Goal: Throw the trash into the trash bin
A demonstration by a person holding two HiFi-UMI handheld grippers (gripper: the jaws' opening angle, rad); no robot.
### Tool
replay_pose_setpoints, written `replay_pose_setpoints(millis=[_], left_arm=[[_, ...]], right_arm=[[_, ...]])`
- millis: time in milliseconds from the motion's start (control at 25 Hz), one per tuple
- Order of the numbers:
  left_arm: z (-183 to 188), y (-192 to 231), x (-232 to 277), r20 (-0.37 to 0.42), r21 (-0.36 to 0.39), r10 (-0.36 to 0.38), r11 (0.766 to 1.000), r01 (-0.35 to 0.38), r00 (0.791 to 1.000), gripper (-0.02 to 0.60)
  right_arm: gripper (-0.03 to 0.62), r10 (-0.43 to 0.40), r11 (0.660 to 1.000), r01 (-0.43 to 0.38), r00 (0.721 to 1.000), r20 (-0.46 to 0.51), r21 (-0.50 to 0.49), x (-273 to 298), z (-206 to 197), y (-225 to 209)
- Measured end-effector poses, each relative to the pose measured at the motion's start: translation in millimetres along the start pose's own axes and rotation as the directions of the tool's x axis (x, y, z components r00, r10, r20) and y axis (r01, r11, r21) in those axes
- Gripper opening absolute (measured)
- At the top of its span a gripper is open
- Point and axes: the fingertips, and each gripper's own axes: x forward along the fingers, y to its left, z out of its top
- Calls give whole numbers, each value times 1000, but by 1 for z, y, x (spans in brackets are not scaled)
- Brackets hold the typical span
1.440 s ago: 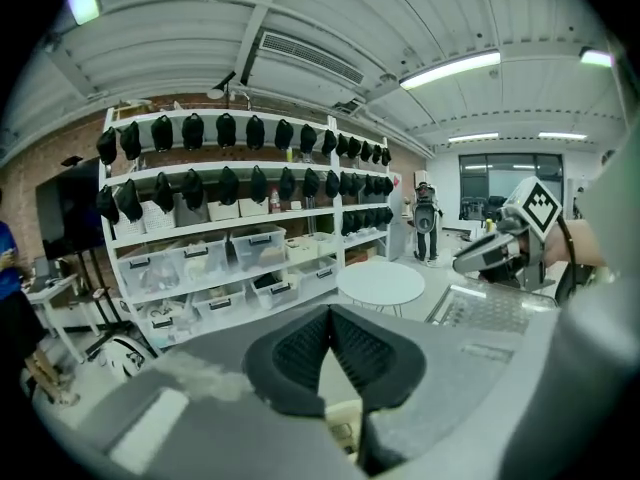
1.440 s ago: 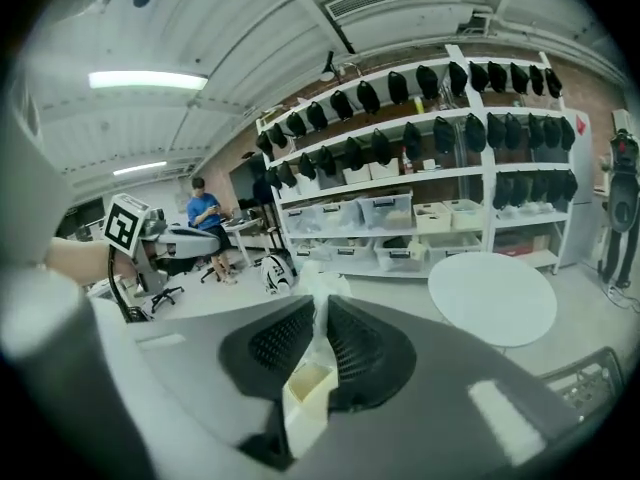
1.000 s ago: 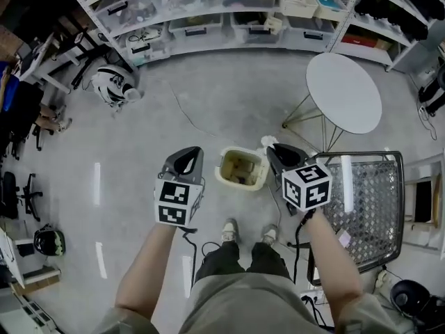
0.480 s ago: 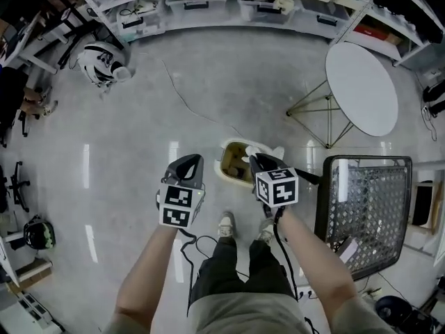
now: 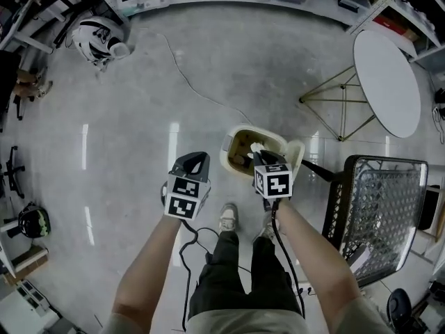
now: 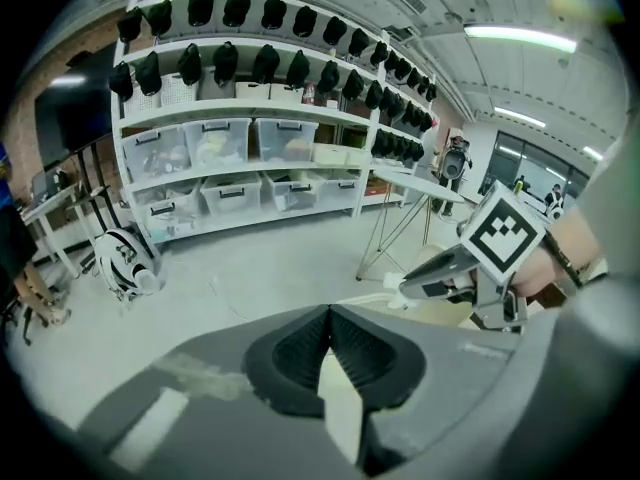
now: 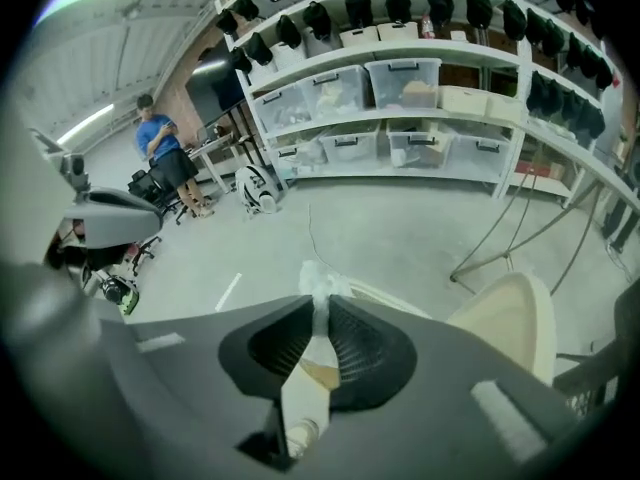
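Now the jaws of the right gripper (image 5: 258, 154) pinch white trash (image 7: 316, 279) above the trash bin (image 5: 227, 153).

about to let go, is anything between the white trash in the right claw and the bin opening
Nothing visible blocks it. The right claw pinches the crumpled white trash and, in the head view, hangs over the mouth of the trash bin. The lid stands swung open on the far side, clear of the drop.

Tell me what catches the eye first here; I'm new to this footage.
The right gripper pinches a white paper wad over the open cream trash bin at the person's feet. Beside it, the left gripper is shut and empty; a black mesh chair stands at the right.
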Motion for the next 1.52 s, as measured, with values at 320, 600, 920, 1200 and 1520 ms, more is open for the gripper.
replay_pose_setpoints(millis=[320, 600, 920, 1200, 1520], left_arm=[[-25, -4, 12, 10, -78, -16, 997, 17, 1000, 3], [-35, 3, 2, 3, -108, 15, 994, -15, 1000, 3], [31, 12, -51, 94, -73, 58, 996, -51, 994, 3], [101, 3, -128, 187, 40, 70, 996, -79, 980, 3], [198, -29, -227, 380, 184, 104, 965, -186, 919, 3]], right_arm=[[161, -22, 987, 27, 999, -33, 159, 30, -26, -17], [152, -5, 974, 0, 1000, 21, 228, 13, -13, -4], [44, 39, 990, -63, 982, 184, 124, -74, 74, 20], [32, 74, 997, -80, 929, 363, 0, -201, 136, 46], [32, 99, 992, -33, 812, 575, -124, -365, 195, 58]])
